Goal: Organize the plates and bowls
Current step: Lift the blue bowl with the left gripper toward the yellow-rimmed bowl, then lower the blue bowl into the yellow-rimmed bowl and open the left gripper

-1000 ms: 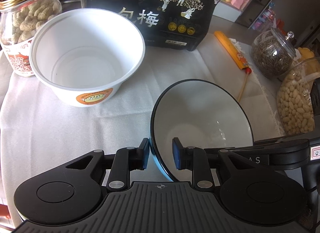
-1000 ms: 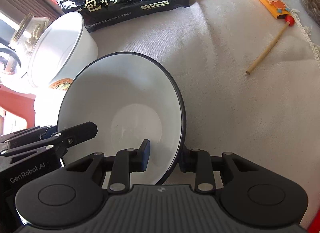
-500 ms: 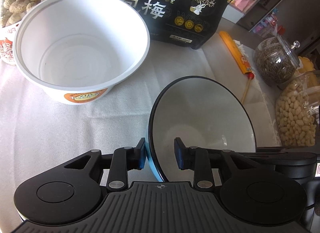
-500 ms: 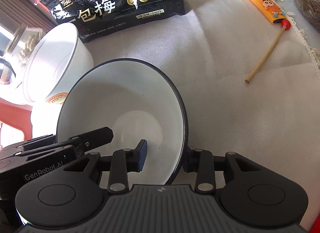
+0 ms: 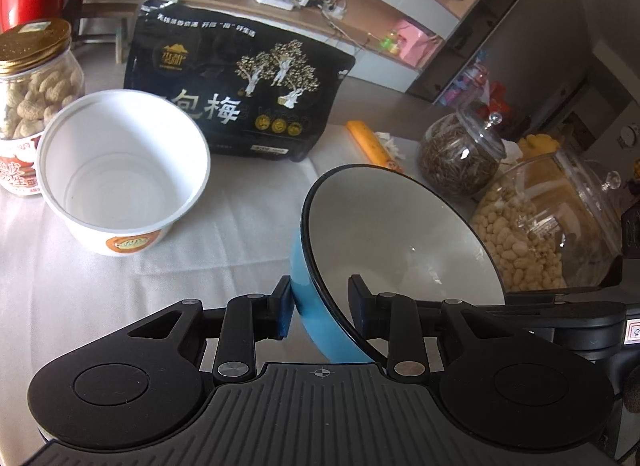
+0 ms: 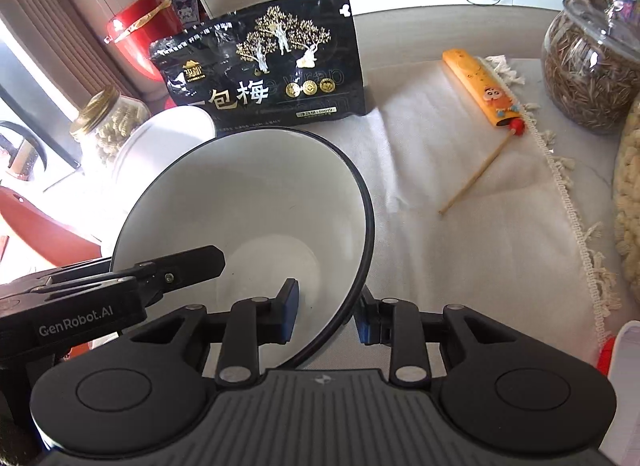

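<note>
Blue-walled, white-lined bowl (image 5: 400,242) pinched at opposite rims by left gripper (image 5: 320,308) and right gripper (image 6: 326,312), held tilted above the cloth-covered table (image 5: 120,290).

Left gripper reaching in level from the near edge, one finger (image 5: 282,312) on the blue outer wall, the other inside; right gripper clamped the same way across the far rim, inner finger (image 6: 290,308) against the white lining. Seen beyond: white paper bowl (image 5: 120,169) standing upright on the cloth, well apart to the left, black snack bag (image 5: 240,85) behind, peanut jar (image 5: 32,105) beside the paper bowl, two glass jars (image 5: 460,157) and orange chopstick sleeve (image 6: 480,85) to the right.
</note>
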A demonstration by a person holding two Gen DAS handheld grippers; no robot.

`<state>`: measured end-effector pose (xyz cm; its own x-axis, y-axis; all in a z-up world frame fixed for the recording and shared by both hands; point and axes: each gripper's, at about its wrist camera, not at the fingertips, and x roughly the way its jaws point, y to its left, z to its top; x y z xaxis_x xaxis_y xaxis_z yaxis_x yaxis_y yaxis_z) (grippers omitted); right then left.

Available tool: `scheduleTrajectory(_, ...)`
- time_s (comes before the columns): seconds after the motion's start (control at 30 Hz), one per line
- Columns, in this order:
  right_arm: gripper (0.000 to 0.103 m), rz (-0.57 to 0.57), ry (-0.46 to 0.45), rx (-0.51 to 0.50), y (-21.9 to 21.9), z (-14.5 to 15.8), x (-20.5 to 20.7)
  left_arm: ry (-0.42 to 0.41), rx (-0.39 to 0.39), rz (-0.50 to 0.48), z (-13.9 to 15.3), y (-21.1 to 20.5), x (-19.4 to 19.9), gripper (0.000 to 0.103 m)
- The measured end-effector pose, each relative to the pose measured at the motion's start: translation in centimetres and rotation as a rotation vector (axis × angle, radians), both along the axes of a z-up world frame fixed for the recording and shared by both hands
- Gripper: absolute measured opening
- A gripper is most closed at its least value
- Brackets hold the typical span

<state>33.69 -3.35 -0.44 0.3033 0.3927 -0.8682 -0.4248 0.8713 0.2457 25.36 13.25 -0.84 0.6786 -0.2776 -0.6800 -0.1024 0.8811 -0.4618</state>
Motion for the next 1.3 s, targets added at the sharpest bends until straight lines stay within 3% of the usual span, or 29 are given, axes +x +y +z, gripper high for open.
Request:
scheduleTrajectory(0.1,0.028,-0.011,-0.022,-0.005,-3.1,1.8,-2.4,-0.012,-0.029,-0.08,0.7,-2.0,-1.5,0.032)
scheduleTrajectory(0.17,0.028,-0.019,-0.028,-0.021,-5.1,2.0,-4.2,0.027,-0.042,-0.144,-0.1,-4.1,-2.3,0.032)
scheduleTrajectory(0.37,0.028,-0.068,0.042,-0.032,-9.3,-1.2,-7.6,0.14,-0.001,-0.267,-3.3,-8.3,-4.2,0.031)
scheduleTrajectory(0.57,0.027,-0.078,0.126,-0.001,-10.4,-4.8,-9.2,0.158,0.071,-0.263,-4.4,-9.1,-5.3,0.033)
scheduleTrajectory(0.73,0.027,-0.065,0.103,-0.004,-10.0,-5.1,-9.6,0.16,0.068,-0.263,-4.1,-8.7,-5.2,0.032)
scheduleTrajectory(1.1,0.027,-0.086,0.143,0.001,-10.7,-4.3,-9.3,0.175,0.035,-0.272,-3.9,-8.1,-5.4,0.031)
scheduleTrajectory(1.3,0.027,-0.087,0.127,-0.003,-11.0,-3.8,-9.6,0.178,0.059,-0.282,-3.8,-8.5,-5.5,0.031)
